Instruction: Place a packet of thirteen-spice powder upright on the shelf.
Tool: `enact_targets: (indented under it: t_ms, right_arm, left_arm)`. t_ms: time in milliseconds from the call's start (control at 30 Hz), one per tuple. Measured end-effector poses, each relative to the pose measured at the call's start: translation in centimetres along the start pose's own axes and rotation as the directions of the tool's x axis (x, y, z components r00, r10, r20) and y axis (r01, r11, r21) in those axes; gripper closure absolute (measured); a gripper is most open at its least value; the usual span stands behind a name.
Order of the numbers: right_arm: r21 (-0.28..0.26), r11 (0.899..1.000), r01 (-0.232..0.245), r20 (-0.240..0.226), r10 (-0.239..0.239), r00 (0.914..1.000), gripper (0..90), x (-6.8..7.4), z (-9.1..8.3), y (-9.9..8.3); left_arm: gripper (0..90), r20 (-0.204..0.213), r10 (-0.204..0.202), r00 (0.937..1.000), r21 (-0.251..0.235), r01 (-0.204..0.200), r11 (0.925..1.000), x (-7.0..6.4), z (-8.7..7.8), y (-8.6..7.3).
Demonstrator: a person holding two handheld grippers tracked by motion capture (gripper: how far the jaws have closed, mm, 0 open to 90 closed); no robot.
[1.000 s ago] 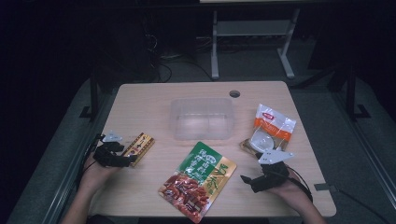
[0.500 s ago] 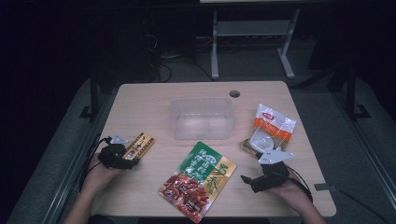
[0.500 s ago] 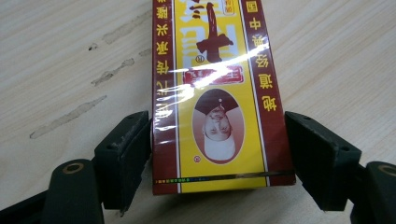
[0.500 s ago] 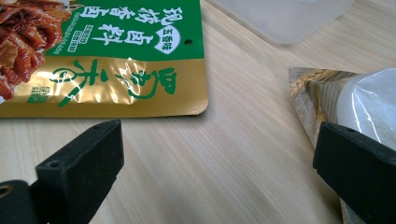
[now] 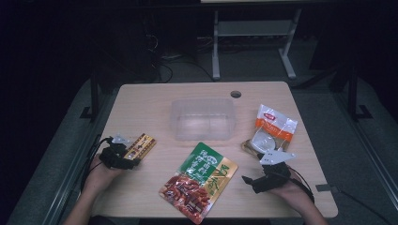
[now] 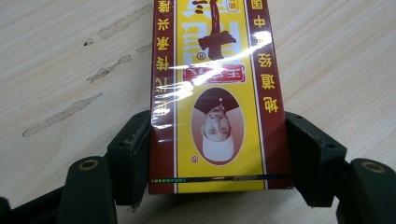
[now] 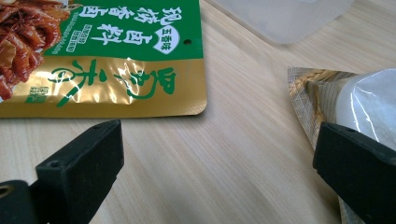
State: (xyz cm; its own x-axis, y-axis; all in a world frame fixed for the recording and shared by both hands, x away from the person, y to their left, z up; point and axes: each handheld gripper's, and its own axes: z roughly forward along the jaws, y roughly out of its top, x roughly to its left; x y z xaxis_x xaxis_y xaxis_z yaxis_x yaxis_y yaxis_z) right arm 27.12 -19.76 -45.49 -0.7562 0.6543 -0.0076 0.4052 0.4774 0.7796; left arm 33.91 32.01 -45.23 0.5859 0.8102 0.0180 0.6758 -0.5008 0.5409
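Note:
A long yellow and dark red box [image 5: 141, 146] lies on the wooden table [image 5: 150, 105] at the left. My left gripper [image 5: 125, 159] is at its near end. In the left gripper view both jaws press against the long sides of the box [image 6: 217, 93], so the left gripper [image 6: 217, 140] is shut on it. My right gripper [image 5: 251, 181] rests low at the right front, open, with bare table between its jaws [image 7: 219, 154]. A green and gold snack pouch [image 5: 199, 180] lies to its left, and an orange and white pouch [image 5: 274, 127] lies beyond it.
A clear plastic container [image 5: 202, 118] stands empty at the table's middle. A small round hole [image 5: 235, 93] sits near the far edge. In the right gripper view the green pouch [image 7: 102, 51] lies at upper left and a clear-windowed bag [image 7: 355, 102] at right.
My left gripper has slid right and forward to the near end of the box, and its jaws now flank and touch it. The right gripper has stayed put.

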Motion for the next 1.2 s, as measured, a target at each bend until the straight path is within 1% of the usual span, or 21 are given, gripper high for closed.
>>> enact_targets:
  t_ms: [33, 200, 233, 367, 433, 500, 533, 567, 600, 633, 667, 700, 733, 800, 833, 933, 967, 1000, 1067, 1100, 1200]
  right_arm:
    - [0.001, 1.000, 0.000, -0.001, 0.000, 1.0000, 1.8, 0.0, -0.1, 0.0]
    - [-0.001, 1.000, 0.001, -0.005, -0.001, 1.0000, 1.8, 0.0, -0.1, 0.0]
    - [-0.005, 1.000, 0.000, -0.008, -0.001, 1.0000, 1.8, 0.0, -0.1, 0.0]
    - [-0.012, 1.000, 0.000, -0.013, 0.000, 0.9999, 1.8, 0.1, -0.2, 0.0]
    - [-0.018, 1.000, 0.003, -0.022, -0.004, 0.9997, 1.7, 0.1, -0.3, 0.0]
    - [-0.017, 1.000, 0.008, -0.039, -0.009, 0.9992, 1.7, 0.1, -0.3, 0.0]
    - [-0.011, 1.000, 0.018, -0.060, -0.018, 0.9980, 1.7, 0.2, -0.5, 0.2]
    - [-0.011, 1.000, 0.022, -0.072, -0.023, 0.9971, 1.7, 0.3, -0.5, 0.3]
    - [-0.011, 1.000, 0.022, -0.072, -0.023, 0.9971, 1.7, 0.3, -0.5, 0.3]
    - [-0.011, 0.999, 0.030, -0.082, -0.031, 0.9962, 1.7, 0.4, -0.6, 0.5]
    - [-0.012, 0.999, 0.033, -0.092, -0.034, 0.9952, 1.7, 0.4, -0.7, 0.6]
    - [-0.014, 0.999, 0.034, -0.107, -0.035, 0.9937, 1.7, 0.5, -0.7, 0.7]
    - [-0.014, 1.000, 0.027, -0.128, -0.029, 0.9914, 1.7, 0.6, -0.8, 0.9]
    - [-0.022, 0.999, 0.026, -0.169, -0.029, 0.9851, 1.7, 0.9, -0.8, 1.2]
    - [-0.022, 0.999, 0.026, -0.169, -0.029, 0.9851, 1.7, 0.9, -0.8, 1.2]
    - [-0.028, 0.999, 0.034, -0.186, -0.039, 0.9818, 1.7, 1.0, -0.7, 1.7]
    - [-0.034, 0.999, 0.038, -0.190, -0.044, 0.9808, 1.7, 0.9, -0.6, 1.9]
    - [-0.036, 0.999, 0.038, -0.197, -0.044, 0.9795, 1.7, 0.9, -0.5, 2.2]
    - [-0.050, 0.998, 0.040, -0.206, -0.050, 0.9773, 1.8, 0.8, -0.3, 2.7]
    - [-0.060, 0.997, 0.041, -0.220, -0.053, 0.9740, 1.8, 0.8, -0.2, 3.1]
    - [-0.068, 0.997, 0.048, -0.236, -0.063, 0.9697, 2.0, 0.8, 0.0, 3.6]
  left_arm:
    - [31.7, 0.002, 0.008, 1.0000, 0.001, -0.008, 1.0000, 0.0, 0.0, 0.0]
    - [32.0, 0.026, 0.010, 0.9996, 0.004, -0.010, 0.9999, 0.0, -0.3, 0.1]
    - [32.1, 0.025, 0.017, 0.9995, -0.001, -0.017, 0.9999, 0.0, -0.4, 0.1]
    - [32.1, 0.046, 0.013, 0.9988, -0.022, -0.012, 0.9997, 0.0, -0.9, 0.2]
    - [32.1, 0.054, 0.022, 0.9983, -0.036, -0.020, 0.9992, 0.0, -1.1, 0.2]
    - [32.1, 0.080, 0.020, 0.9966, -0.058, -0.015, 0.9982, 0.0, -1.3, 0.2]
    - [32.1, 0.104, 0.031, 0.9941, -0.070, -0.024, 0.9973, -0.1, -1.6, 0.2]
    - [32.1, 0.104, 0.031, 0.9941, -0.070, -0.024, 0.9973, -0.1, -1.6, 0.2]
    - [32.1, 0.111, 0.042, 0.9930, -0.078, -0.034, 0.9964, -0.1, -1.7, 0.3]
    - [32.1, 0.122, 0.042, 0.9917, -0.087, -0.032, 0.9957, -0.3, -1.9, 0.3]
    - [32.1, 0.132, 0.057, 0.9896, -0.094, -0.045, 0.9945, -0.3, -2.0, 0.4]
    - [32.1, 0.144, 0.056, 0.9880, -0.102, -0.042, 0.9939, -0.5, -2.1, 0.4]
    - [32.1, 0.155, 0.075, 0.9850, -0.112, -0.058, 0.9920, -0.7, -2.3, 0.5]
    - [32.1, 0.176, 0.088, 0.9805, -0.124, -0.066, 0.9901, -1.1, -2.5, 0.6]
    - [32.1, 0.186, 0.108, 0.9766, -0.132, -0.084, 0.9877, -1.2, -2.6, 0.7]
    - [32.1, 0.208, 0.142, 0.9676, -0.152, -0.112, 0.9821, -1.8, -2.9, 0.9]
    - [32.1, 0.221, 0.141, 0.9650, -0.162, -0.106, 0.9811, -2.1, -3.0, 1.0]
    - [32.1, 0.227, 0.164, 0.9600, -0.169, -0.127, 0.9774, -2.2, -3.1, 1.1]
    - [32.1, 0.239, 0.190, 0.9523, -0.190, -0.146, 0.9710, -2.7, -3.3, 1.4]
    - [32.2, 0.242, 0.190, 0.9515, -0.201, -0.142, 0.9693, -3.0, -3.3, 1.4]
    - [32.1, 0.268, 0.227, 0.9363, -0.223, -0.169, 0.9601, -3.7, -3.5, 1.7]
